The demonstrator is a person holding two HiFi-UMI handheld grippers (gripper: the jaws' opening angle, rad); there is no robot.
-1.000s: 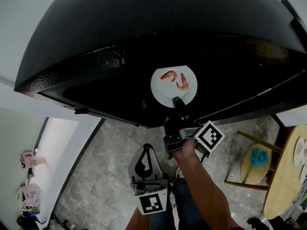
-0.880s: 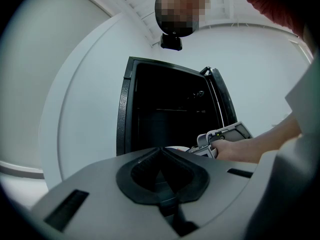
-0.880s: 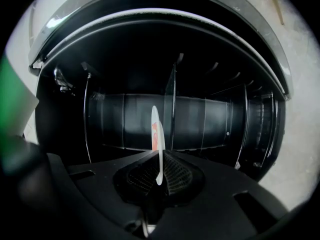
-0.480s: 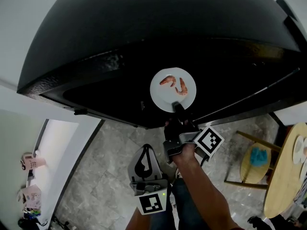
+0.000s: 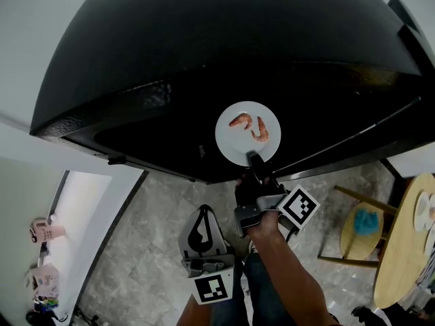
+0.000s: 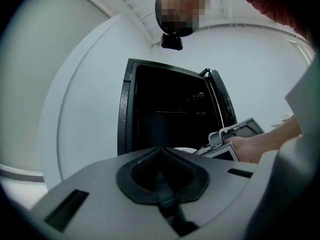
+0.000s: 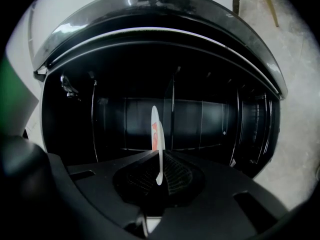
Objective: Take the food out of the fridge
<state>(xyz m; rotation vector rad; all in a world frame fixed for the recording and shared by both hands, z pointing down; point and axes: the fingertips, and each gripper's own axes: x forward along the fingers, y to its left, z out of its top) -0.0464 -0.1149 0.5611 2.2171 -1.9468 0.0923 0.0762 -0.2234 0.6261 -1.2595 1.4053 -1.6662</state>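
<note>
The round white plate (image 5: 248, 133) carrying two pink shrimps (image 5: 239, 121) is being gripped at its near rim by the closed fingers of the right gripper (image 5: 253, 157). Compared with a second ago, plate and gripper are being drawn slightly back toward the mouth of the dark open fridge (image 5: 170, 60); removal is judged under way. The plate is projecting just ahead of the fingers, into the cavity. The left gripper (image 5: 203, 216) is being held closed and empty, beside and behind.
</note>
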